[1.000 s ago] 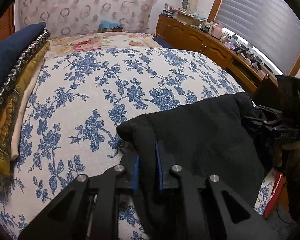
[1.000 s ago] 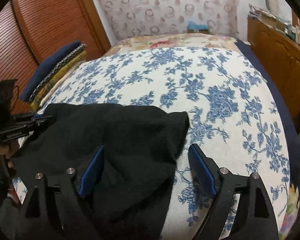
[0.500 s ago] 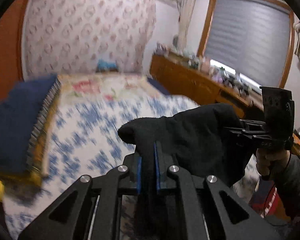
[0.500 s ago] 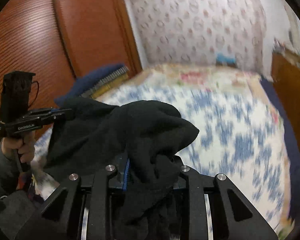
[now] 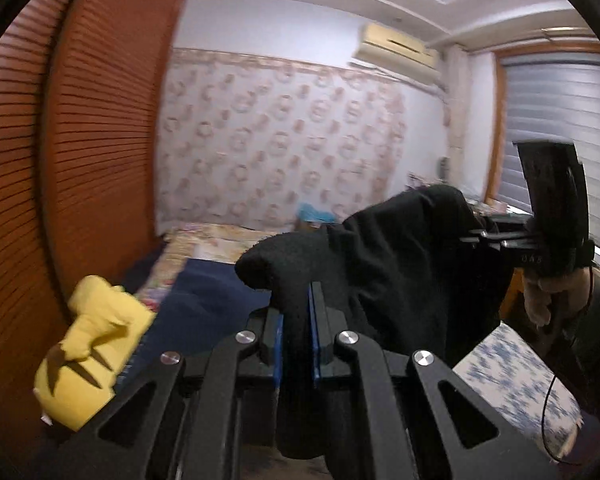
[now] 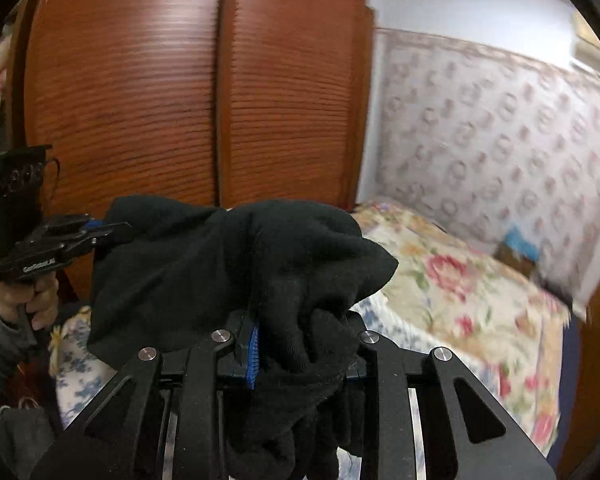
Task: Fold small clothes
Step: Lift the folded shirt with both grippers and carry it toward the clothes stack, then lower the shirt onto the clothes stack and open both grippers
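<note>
A black garment point(image 5: 400, 256) hangs in the air between my two grippers, lifted well above the bed. My left gripper point(image 5: 297, 320) is shut on one bunched edge of it. My right gripper point(image 6: 300, 344) is shut on the other edge, with cloth point(image 6: 284, 264) bulging over the jaws. Each gripper shows in the other's view: the right one point(image 5: 496, 240) at the right, the left one point(image 6: 100, 232) at the left, both clamped on the garment.
The bed with the blue-flowered sheet point(image 5: 512, 376) lies below, a floral cover point(image 6: 460, 280) at its head. A yellow plush point(image 5: 88, 356) and a navy blanket point(image 5: 204, 300) lie at the left by the wooden wardrobe doors point(image 6: 180, 100). A window blind point(image 5: 556, 108) is on the right.
The right gripper closed on the garment. Both grippers then rose and tilted up, lifting the black garment off the bed into the air.
</note>
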`<state>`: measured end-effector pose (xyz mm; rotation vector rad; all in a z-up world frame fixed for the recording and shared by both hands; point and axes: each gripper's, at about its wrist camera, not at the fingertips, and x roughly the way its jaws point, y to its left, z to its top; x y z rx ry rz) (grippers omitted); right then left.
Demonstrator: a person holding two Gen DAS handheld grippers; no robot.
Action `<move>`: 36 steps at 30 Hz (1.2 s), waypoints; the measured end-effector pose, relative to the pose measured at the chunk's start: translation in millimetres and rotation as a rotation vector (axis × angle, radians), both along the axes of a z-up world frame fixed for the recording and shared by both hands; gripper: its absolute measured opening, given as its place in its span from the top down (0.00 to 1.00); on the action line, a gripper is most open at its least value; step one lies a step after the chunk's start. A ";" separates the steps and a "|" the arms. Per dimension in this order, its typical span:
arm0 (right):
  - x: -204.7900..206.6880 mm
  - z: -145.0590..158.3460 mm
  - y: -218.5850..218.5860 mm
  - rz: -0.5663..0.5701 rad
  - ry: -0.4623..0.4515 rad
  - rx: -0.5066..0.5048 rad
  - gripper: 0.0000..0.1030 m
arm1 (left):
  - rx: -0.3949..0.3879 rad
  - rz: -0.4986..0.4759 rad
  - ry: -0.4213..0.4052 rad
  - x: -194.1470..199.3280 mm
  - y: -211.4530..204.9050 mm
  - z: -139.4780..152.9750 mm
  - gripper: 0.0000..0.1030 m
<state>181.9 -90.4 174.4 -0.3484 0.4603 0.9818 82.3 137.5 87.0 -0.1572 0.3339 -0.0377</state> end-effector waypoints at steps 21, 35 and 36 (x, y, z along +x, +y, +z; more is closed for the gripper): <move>107.8 -54.5 266.9 0.259 -0.013 -0.281 0.52 | -0.077 0.234 0.165 8.2 72.9 -85.8 0.89; 84.4 -44.0 155.4 -0.021 0.068 -0.073 0.42 | 0.060 0.194 0.144 -13.0 32.7 -56.5 0.65; 76.1 -45.5 140.7 -0.051 0.069 -0.060 0.42 | 0.070 0.186 0.141 -14.2 26.8 -54.2 0.65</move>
